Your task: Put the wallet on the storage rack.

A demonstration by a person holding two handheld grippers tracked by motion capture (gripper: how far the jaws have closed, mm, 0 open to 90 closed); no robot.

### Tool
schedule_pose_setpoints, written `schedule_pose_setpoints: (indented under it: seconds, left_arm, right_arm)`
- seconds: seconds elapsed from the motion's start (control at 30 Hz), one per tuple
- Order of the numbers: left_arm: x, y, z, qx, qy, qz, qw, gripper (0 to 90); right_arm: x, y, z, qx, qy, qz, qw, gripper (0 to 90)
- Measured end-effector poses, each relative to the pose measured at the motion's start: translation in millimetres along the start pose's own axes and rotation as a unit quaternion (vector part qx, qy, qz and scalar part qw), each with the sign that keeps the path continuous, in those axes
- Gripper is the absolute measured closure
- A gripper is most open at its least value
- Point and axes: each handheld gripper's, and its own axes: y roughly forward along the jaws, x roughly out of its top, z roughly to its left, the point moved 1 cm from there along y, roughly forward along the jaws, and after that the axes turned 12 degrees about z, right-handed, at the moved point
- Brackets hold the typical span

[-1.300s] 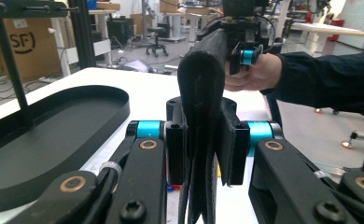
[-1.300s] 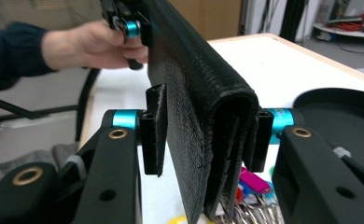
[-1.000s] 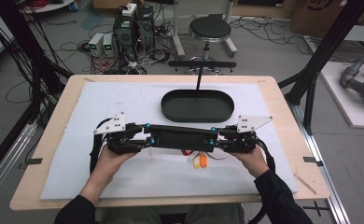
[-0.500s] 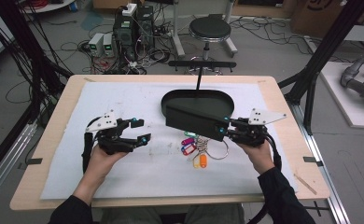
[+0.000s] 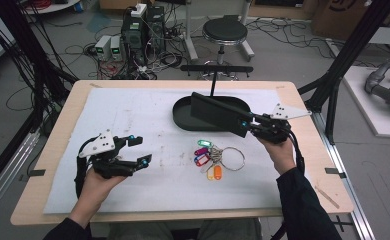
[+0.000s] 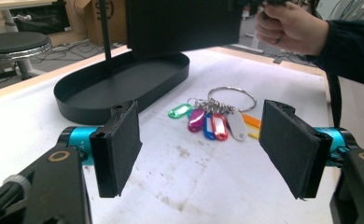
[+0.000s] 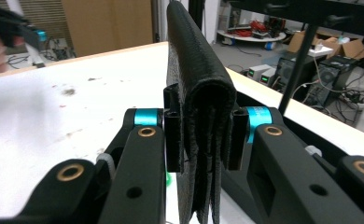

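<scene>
Black leather-like wallet (image 5: 219, 114) sits clamped edge-on between the jaws of the right tongs (image 5: 249, 126), which pinch one of its short ends so that the rest juts out toward the oval black tray (image 5: 181, 115), tilted and lifted clear of the surface. In the right gripper view the folded edge of the wallet (image 7: 199, 93) stands upright between the two pads, gripped near its end and not at its middle. The left tongs (image 5: 139, 151) hold nothing and are spread wide, resting low over the white mat (image 5: 148, 125) well apart from the wallet; in the left gripper view its pads (image 6: 119, 144) frame a bunch of keys with coloured tags (image 6: 213, 122) lying on the mat just in front of the tray (image 6: 124, 88). The step in hand looks like carrying the wallet over the tray to set it down. To do it well, the right hand (image 5: 282, 155) should level the wallet first, since a grip at one end lets the free end sag, then lower it until it rests inside the rim and clear of the thin post (image 5: 213, 84) before letting go.
</scene>
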Motion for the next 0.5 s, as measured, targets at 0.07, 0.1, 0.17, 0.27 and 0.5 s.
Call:
schedule_pose_setpoints:
  seconds: [0.07, 0.1, 0.17, 0.27, 0.5]
  left_arm:
    - [-2.5, -2.1, -3.4, -0.001, 0.0, 0.003, 1.0, 28.1]
    - [-3.6, -3.0, -4.6, -0.003, 0.002, 0.004, 1.0, 28.1]
    - [-6.6, -4.6, -8.0, -0.003, 0.0, 0.005, 1.0, 27.6]
    - [-12.2, -6.0, -11.1, 0.0, 0.0, 0.008, 1.0, 27.6]
    - [-20.8, -5.4, -10.8, 0.001, -0.015, 0.007, 0.9999, 27.6]
  right_arm:
    - [1.9, 2.7, -6.7, -0.006, 0.001, 0.0, 1.0, 75.8]
    - [1.9, 2.7, -6.7, -0.006, 0.001, 0.0, 1.0, 75.8]
    - [5.2, 6.2, -11.8, -0.015, -0.001, 0.008, 0.9999, 75.8]
    - [7.0, 9.5, -15.7, -0.016, 0.0, 0.007, 0.9998, 75.7]
    - [16.3, 25.3, -27.5, -0.019, -0.005, 0.018, 0.9997, 75.7]
